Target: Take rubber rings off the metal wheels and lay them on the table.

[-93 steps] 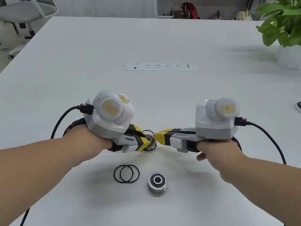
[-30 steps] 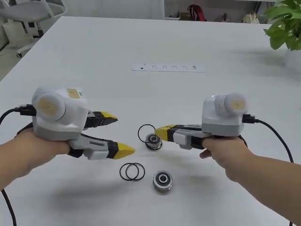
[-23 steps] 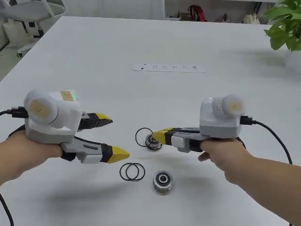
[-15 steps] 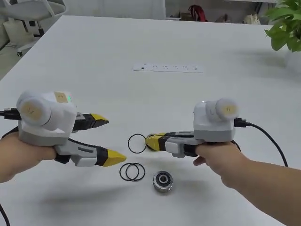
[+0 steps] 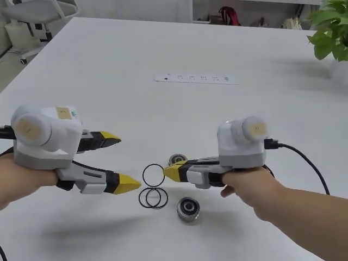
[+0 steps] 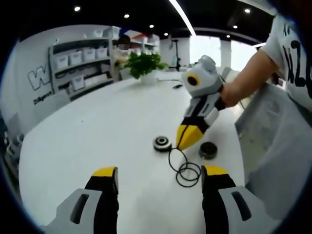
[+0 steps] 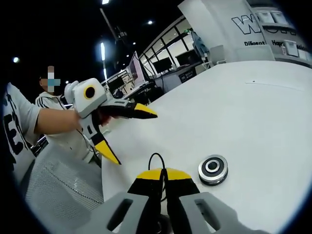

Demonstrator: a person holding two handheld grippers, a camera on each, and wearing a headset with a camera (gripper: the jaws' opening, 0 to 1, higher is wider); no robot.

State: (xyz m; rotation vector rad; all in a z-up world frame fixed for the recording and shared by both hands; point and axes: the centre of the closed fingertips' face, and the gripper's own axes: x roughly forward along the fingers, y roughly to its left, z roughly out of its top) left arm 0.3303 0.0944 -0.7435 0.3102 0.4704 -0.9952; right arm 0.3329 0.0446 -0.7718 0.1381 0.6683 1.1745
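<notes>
With fingers of the right gripper (image 5: 167,172) pinched shut, gripping a rubber ring (image 5: 143,175) at centre frame, hanging it leftward from the tips, just above two rings (image 5: 140,198) lying on the white table (image 5: 179,114). Spreading the left gripper (image 5: 120,161) wide at lower left, empty. Facing a plant (image 5: 329,30) upper right.
</notes>
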